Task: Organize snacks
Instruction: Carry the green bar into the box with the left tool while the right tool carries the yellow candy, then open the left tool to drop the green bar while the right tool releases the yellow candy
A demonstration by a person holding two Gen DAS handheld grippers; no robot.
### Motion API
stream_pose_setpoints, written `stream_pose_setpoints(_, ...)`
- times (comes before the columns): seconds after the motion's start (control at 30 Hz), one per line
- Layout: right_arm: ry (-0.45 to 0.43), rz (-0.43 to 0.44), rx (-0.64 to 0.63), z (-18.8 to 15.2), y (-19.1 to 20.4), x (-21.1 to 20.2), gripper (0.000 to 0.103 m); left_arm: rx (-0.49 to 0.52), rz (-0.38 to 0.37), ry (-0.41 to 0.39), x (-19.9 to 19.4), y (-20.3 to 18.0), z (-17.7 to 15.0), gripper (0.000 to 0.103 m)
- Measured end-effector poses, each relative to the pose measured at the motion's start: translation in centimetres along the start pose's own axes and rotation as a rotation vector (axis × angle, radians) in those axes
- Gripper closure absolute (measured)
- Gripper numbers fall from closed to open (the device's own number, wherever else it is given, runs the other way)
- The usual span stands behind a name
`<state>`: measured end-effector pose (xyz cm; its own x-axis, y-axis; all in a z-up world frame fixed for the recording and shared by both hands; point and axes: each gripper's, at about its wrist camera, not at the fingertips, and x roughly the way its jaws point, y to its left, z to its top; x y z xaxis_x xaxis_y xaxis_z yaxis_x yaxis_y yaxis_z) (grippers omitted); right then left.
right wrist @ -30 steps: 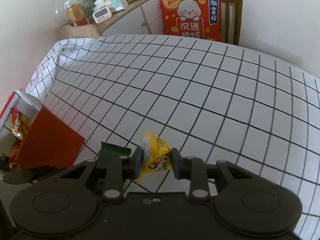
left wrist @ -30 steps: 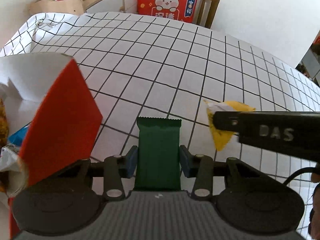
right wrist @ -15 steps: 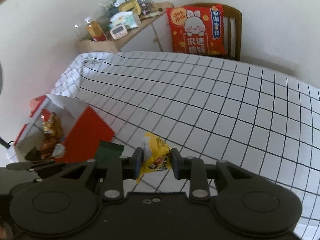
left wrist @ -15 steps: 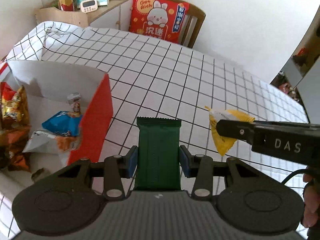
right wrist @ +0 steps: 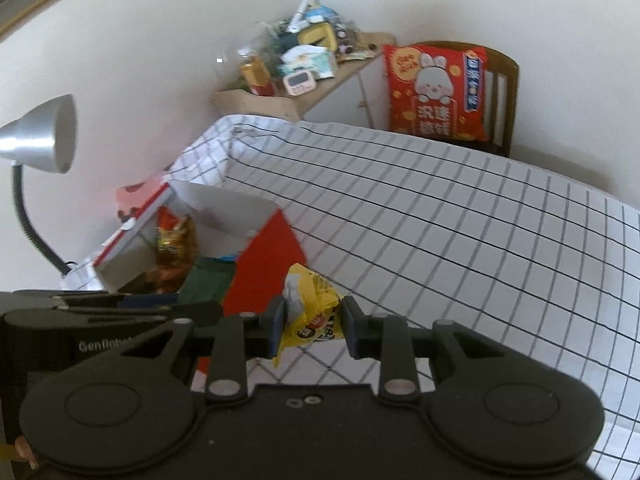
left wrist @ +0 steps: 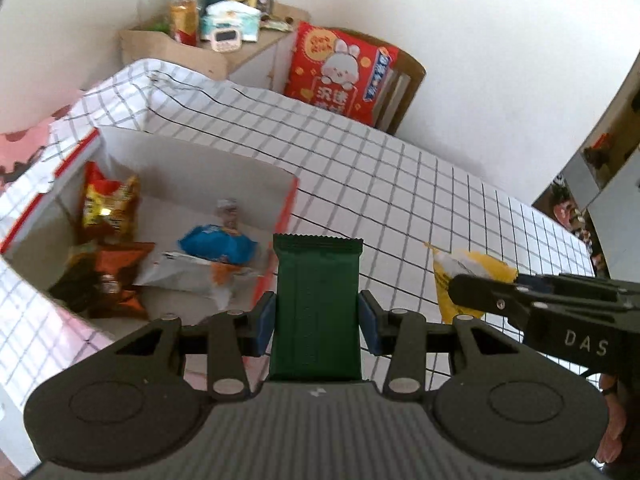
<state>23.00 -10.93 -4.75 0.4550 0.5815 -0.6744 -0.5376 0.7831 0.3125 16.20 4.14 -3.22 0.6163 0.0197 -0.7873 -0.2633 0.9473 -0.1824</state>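
Note:
My left gripper is shut on a dark green snack bar and holds it in the air just right of the red and white box. The bar also shows in the right wrist view. My right gripper is shut on a yellow snack packet, held above the checked tablecloth to the right of the box; the packet also shows in the left wrist view. The box holds several snack bags, among them a blue one and a red-yellow one.
A white tablecloth with a black grid covers the table. A wooden chair with a red rabbit cushion stands at the far side. A cluttered side shelf is behind. A grey desk lamp stands left of the box.
Both grippers have risen and tilted with their snacks still held. The left one has moved nearer the box, so its inside now shows in full.

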Motion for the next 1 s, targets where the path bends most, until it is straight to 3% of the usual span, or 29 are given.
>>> stream_pose_setpoints(0.3, -0.013, 0.058, -0.068, 0.7, 5.4, 0.3, 0.074, -0.048, 0.045, -0.06, -3.4, 5.6, 1.0, 0.06)
stream_pose_setpoints(0.47, -0.01, 0.049, -0.087, 1.4, 7.7, 1.9, 0.074, -0.063, 0.084, -0.076, -3.7, 8.8, 2.2, 0.06)
stream_pose_setpoints(1.0, 0.045, 0.002, -0.15, 2.8, 13.3, 9.7, 0.074, -0.113, 0.199, -0.044, 0.3, 17.2, 5.0, 0.06)
